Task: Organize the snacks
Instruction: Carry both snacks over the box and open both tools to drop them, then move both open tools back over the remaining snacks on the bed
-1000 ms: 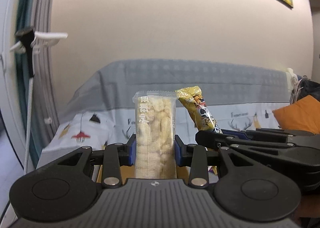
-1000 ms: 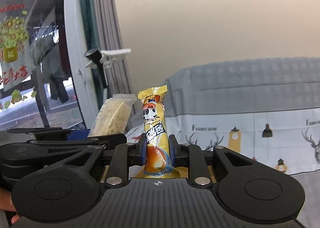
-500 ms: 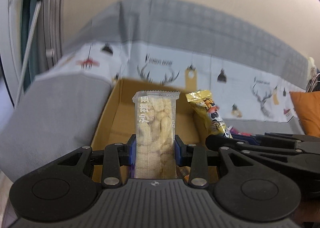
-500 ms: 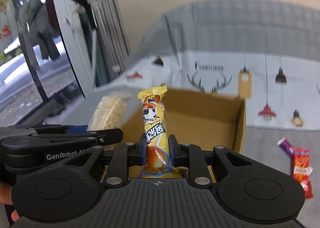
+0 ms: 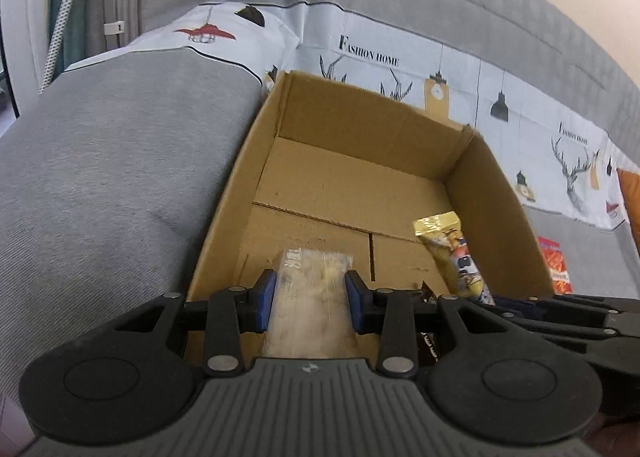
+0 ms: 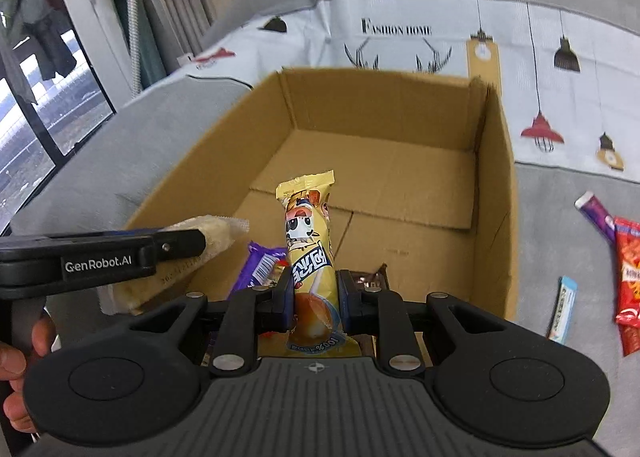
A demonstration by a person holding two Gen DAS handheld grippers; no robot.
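Left gripper (image 5: 310, 305) pinches a clear cracker pack (image 5: 312, 297), right gripper (image 6: 316, 297) a yellow snack (image 6: 310, 253), over the cardboard box's (image 6: 494, 161) near edge; far floor bare. "GenRobot.AI" legible.

Legible text, both wrist views

"FASHION HOME" printed on the sofa cover (image 6: 396, 27), twice in the left view; "GenRobot.AI" on the left gripper (image 6: 224, 241); "100%" upside down on the yellow packet (image 6: 310, 257); other packet lettering unreadable.

The left gripper (image 5: 310, 299) and the right gripper (image 6: 316, 297) sit side by side, tilted downward. Each has its blue pads clamped on a packet. Bare fingers (image 6: 18, 353) wrap the left handle.
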